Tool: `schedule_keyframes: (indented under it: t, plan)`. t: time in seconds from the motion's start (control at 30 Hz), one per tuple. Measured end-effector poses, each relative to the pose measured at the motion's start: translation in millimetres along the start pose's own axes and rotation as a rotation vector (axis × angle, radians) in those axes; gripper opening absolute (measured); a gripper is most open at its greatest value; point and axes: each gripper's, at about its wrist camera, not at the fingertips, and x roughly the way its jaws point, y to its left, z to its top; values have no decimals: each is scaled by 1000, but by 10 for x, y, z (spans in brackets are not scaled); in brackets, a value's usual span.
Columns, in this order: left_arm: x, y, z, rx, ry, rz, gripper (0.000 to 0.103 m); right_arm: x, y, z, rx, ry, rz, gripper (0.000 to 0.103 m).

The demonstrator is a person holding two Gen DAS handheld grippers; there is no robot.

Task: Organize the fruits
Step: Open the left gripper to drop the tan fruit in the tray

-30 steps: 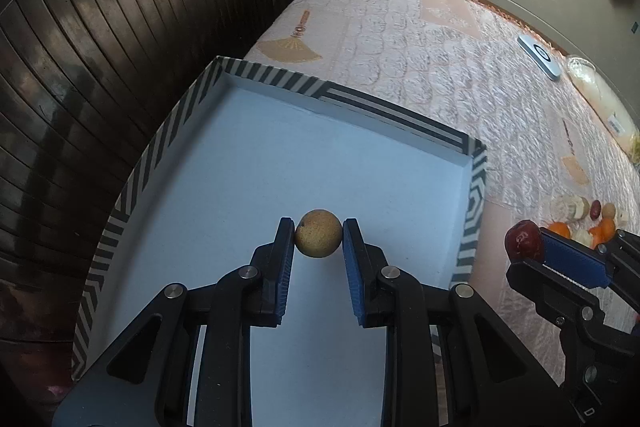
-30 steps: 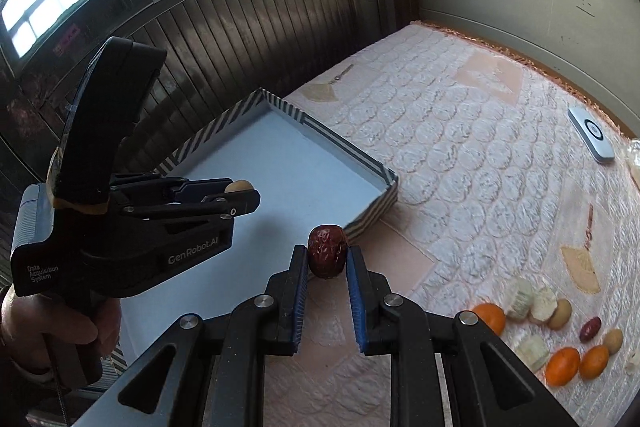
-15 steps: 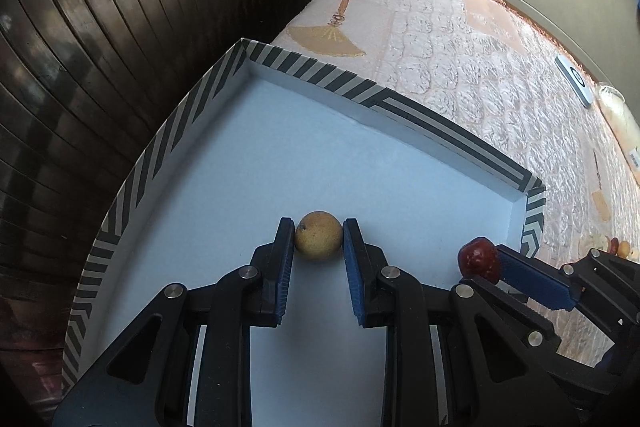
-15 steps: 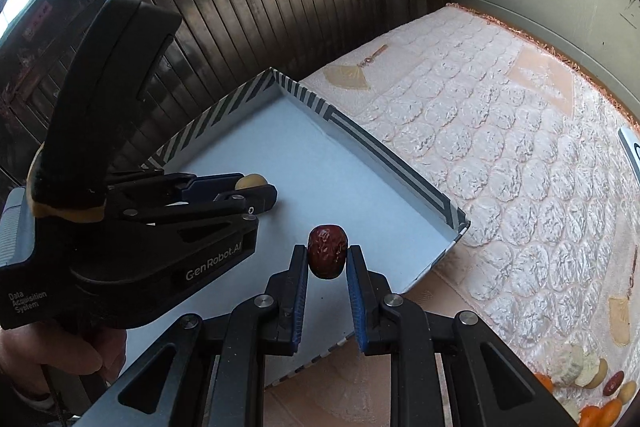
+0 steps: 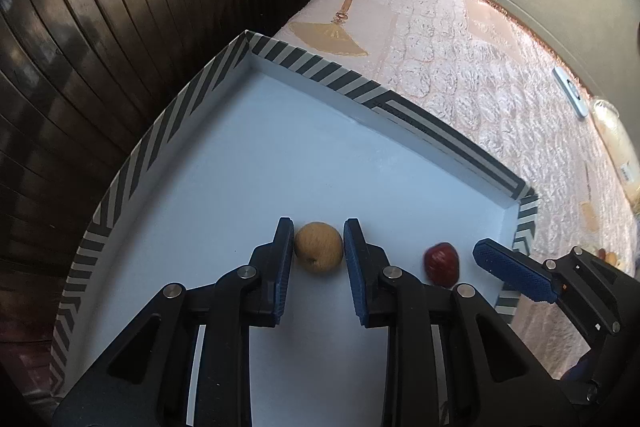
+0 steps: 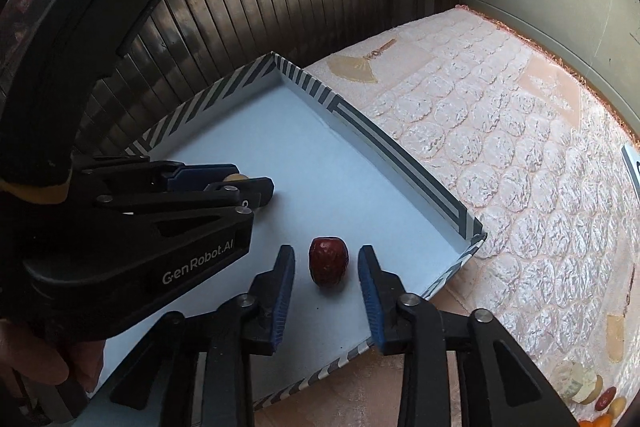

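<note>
A shallow white tray with a black-and-white striped rim (image 5: 316, 71) (image 6: 384, 143) lies on a quilted pink mattress. My left gripper (image 5: 319, 253) has a round tan fruit (image 5: 319, 247) between its blue pads, which stand just off its sides; the fruit sits low on the tray floor. My right gripper (image 6: 326, 267) is open, and a dark red date (image 6: 328, 261) (image 5: 441, 264) rests on the tray floor between its spread fingers. The left gripper shows in the right wrist view (image 6: 240, 183).
Several more fruits (image 6: 592, 391) lie on the mattress at the far right. A dark slatted wall (image 5: 100, 27) runs along the tray's left side. A white device (image 5: 572, 95) and a jar (image 5: 616, 135) lie near the mattress's far edge.
Both grippers moved down over the tray. My right gripper opened and let the red date go onto the tray floor. My left gripper's pads have parted slightly from the tan fruit.
</note>
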Motion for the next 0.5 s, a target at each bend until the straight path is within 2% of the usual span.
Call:
schedule_keyframes:
  t: [0.13, 0.27, 0.5]
  plan:
    - [-72, 61, 5, -64, 13, -67, 25, -204, -63, -25, 35, -42, 15, 37]
    - [-274, -112, -53, 8, -57, 49, 25, -432, -152, -134, 75, -85, 10, 37]
    - [-552, -463, -233, 66, -119, 23, 25, -815, -394, -472, 149, -136, -32, 38]
